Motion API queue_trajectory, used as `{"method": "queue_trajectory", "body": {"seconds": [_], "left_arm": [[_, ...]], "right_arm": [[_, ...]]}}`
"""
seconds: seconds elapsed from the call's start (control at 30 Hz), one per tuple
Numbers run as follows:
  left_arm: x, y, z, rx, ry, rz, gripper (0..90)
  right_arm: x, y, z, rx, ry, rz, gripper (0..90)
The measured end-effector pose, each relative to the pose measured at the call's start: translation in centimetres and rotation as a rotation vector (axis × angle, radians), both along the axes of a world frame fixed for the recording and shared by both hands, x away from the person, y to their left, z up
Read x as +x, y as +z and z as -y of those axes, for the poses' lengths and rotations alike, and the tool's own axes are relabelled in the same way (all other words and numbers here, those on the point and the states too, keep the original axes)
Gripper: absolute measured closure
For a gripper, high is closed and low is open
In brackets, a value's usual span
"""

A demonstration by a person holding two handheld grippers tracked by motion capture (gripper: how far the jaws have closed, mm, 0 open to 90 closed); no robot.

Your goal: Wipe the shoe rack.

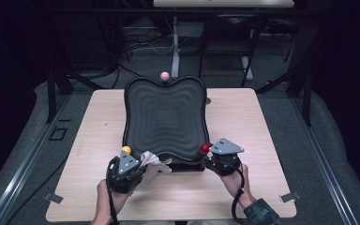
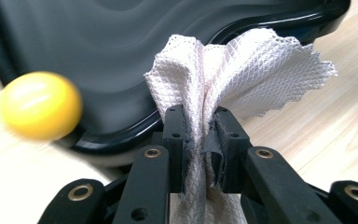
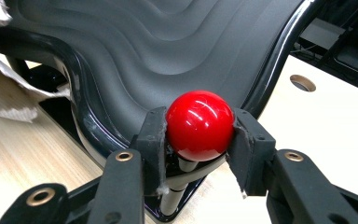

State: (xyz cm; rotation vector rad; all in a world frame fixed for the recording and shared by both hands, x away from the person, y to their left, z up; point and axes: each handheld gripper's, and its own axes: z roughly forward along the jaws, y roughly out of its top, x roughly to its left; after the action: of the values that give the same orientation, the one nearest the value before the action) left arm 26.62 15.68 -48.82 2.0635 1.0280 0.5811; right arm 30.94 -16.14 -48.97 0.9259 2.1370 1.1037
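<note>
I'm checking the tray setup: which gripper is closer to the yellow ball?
Left. The left gripper, clamping a white cloth, sits just beside the yellow ball; the right gripper grips the red ball across the tray.

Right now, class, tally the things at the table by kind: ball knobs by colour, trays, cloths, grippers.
Pink ball knob: 1
Yellow ball knob: 1
Red ball knob: 1
Black tray: 1
White cloth: 1
Grippers, left gripper and right gripper: 2
Total: 7
</note>
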Motion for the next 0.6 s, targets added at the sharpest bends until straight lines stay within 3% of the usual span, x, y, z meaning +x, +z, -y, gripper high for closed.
{"method": "queue_trajectory", "body": {"seconds": [0.6], "left_arm": [[0.2, -0.3, -4.2, -0.004, 0.115, -0.004, 76.8]], "right_arm": [[0.0, 0.0, 0.0, 0.002, 0.000, 0.001, 59.8]]}}
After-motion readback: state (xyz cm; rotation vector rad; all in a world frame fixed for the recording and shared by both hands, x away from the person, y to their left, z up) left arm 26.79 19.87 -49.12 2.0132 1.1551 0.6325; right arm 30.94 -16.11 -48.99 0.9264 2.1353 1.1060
